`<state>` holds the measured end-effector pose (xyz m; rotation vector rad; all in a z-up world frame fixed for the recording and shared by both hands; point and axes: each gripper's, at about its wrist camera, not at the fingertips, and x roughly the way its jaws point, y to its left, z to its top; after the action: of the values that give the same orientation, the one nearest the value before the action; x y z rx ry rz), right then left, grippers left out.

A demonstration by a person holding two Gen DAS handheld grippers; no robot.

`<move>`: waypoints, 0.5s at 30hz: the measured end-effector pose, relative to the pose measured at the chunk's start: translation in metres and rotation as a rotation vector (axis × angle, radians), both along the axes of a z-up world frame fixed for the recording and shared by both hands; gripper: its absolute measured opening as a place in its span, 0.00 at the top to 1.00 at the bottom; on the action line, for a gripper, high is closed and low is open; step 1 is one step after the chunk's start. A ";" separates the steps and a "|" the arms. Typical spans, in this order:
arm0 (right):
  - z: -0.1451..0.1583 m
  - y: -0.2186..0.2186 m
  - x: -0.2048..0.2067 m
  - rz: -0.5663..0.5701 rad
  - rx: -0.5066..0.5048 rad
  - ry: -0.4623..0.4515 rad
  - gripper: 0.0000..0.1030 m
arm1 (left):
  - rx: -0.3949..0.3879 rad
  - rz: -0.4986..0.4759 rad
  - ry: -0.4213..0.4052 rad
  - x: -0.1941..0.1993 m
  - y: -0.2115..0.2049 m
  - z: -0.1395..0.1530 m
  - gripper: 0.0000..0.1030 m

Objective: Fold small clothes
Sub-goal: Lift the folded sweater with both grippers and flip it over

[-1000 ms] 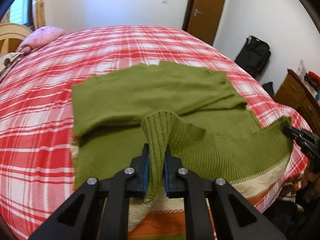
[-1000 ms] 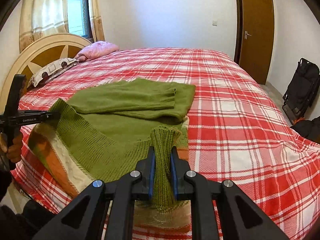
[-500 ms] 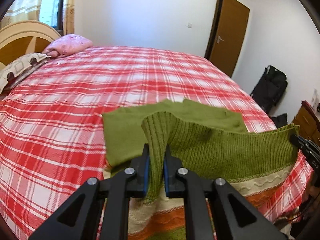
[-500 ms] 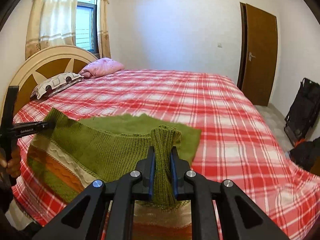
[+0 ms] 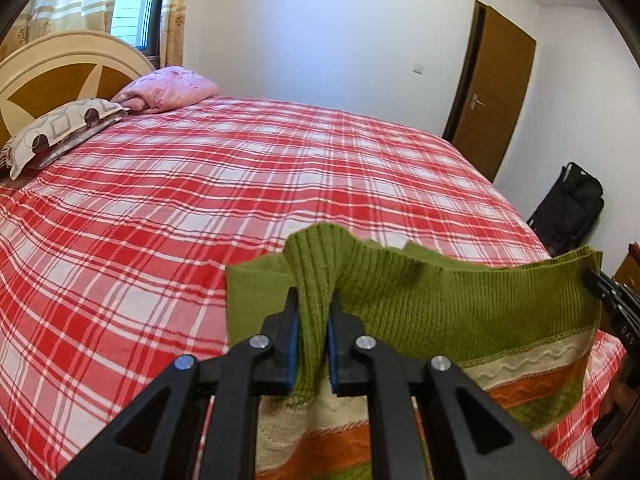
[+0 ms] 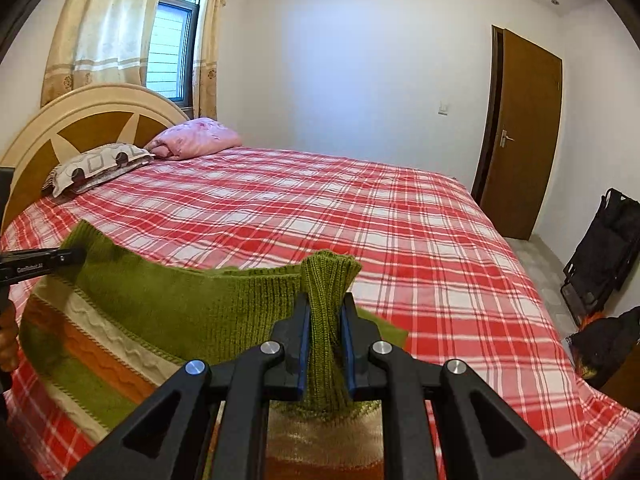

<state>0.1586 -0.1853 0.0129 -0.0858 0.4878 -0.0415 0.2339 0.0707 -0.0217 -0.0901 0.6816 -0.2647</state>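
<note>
While the left claw stays clenched on a bunched corner of the ribbed green sweater, the knit stretches rightward from it to the right claw, hanging as a raised sheet with cream and orange wavy bands below. Beyond the claw lies the red plaid bed, with a patterned pillow and a pink one far left by the rounded headboard; a brown door and black bag stand far right. A second ago most of the sweater lay flat ahead; now only a small green edge shows behind the lifted hem.

From the right wrist, the right claw likewise grips a gathered ribbed corner of the sweater, which runs left to the left claw. Nothing blocks the bed ahead. Compared with earlier, the hem is higher and hides the folded body.
</note>
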 end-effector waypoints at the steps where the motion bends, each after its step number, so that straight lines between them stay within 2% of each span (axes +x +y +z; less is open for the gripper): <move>1: -0.001 0.000 0.007 -0.004 -0.003 0.000 0.87 | -0.001 0.008 0.000 0.005 0.000 -0.001 0.88; 10: -0.020 -0.005 0.057 -0.041 -0.012 0.015 0.87 | -0.002 0.068 0.020 0.049 -0.007 -0.016 0.88; 15: -0.041 -0.011 0.095 -0.072 -0.023 0.045 0.87 | 0.006 0.103 0.028 0.074 -0.011 -0.024 0.88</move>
<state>0.2532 -0.1960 -0.0282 -0.0912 0.5357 -0.1162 0.3083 0.0596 -0.0454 -0.1231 0.7028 -0.1629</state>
